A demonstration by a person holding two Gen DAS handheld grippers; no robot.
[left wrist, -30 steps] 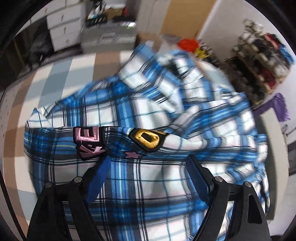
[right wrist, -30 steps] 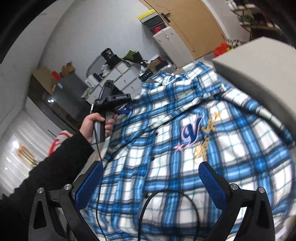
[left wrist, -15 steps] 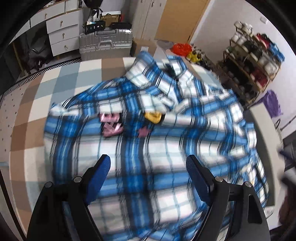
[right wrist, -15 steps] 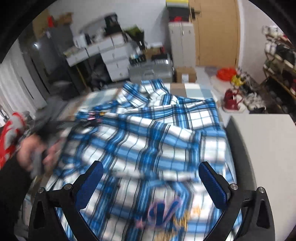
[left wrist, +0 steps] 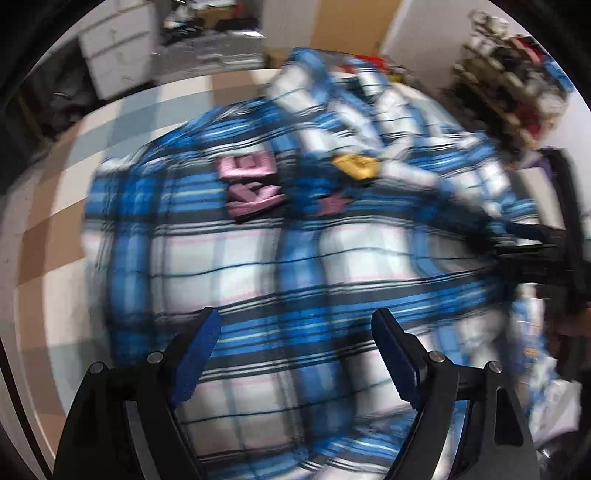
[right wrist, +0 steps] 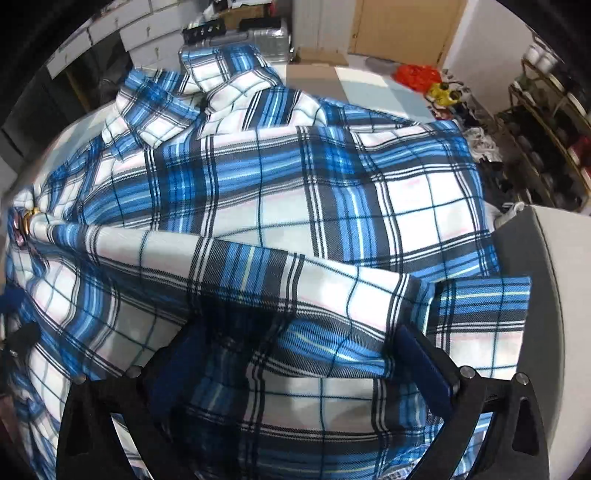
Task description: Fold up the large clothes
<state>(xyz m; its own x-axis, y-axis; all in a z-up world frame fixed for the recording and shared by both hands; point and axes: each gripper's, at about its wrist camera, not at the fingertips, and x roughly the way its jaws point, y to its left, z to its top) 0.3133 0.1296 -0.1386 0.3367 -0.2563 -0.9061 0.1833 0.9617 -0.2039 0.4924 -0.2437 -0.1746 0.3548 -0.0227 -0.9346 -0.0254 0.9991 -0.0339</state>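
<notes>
A blue, white and black plaid shirt [left wrist: 280, 266] lies spread on a checkered mat, with pink letter patches [left wrist: 251, 184] and a yellow patch [left wrist: 356, 164] on its chest. My left gripper [left wrist: 295, 343] hovers open over the shirt's lower body, nothing between its fingers. The left wrist view is blurred. In the right wrist view one sleeve [right wrist: 258, 273] lies folded across the shirt [right wrist: 332, 184]. My right gripper [right wrist: 299, 365] stands open low over the sleeve end, with cloth between the wide jaws and no pad pressing. It also shows as a dark shape, right gripper [left wrist: 535, 251].
The checkered mat [left wrist: 48, 236] reaches left of the shirt. A grey-white block [right wrist: 550, 295] stands against the shirt's right edge. Behind are a silver suitcase [right wrist: 240, 33], white drawers [left wrist: 114, 62], a cardboard box [right wrist: 317, 55] and a shoe rack [right wrist: 546, 129].
My right gripper has swung across to the shirt's right side and come down close over the folded sleeve. The left gripper has shifted a little over the shirt, still open.
</notes>
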